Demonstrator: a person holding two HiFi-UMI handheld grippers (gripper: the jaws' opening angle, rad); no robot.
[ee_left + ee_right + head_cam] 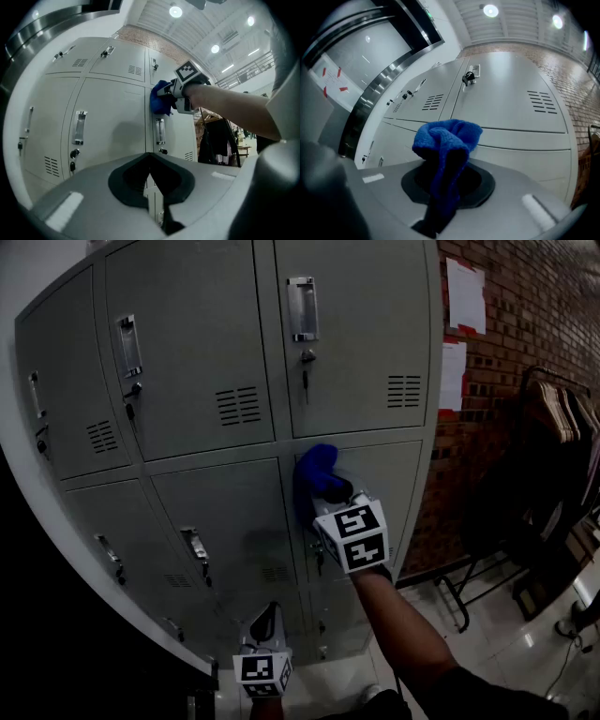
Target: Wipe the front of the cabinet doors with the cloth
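Cabinet top cut off.

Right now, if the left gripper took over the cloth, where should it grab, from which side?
Likely the bunched free end of the cloth sticking out past the right gripper, approached from above: it's thick and exposed, while the lower part is clamped between the jaws.

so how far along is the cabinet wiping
Done: no door shows wipe marks, so finished doors can't be told. In hand: the right gripper holds the blue cloth against the middle-row right door, near its top left corner. The left gripper hangs low, shut and empty. Left: presumably the other doors.
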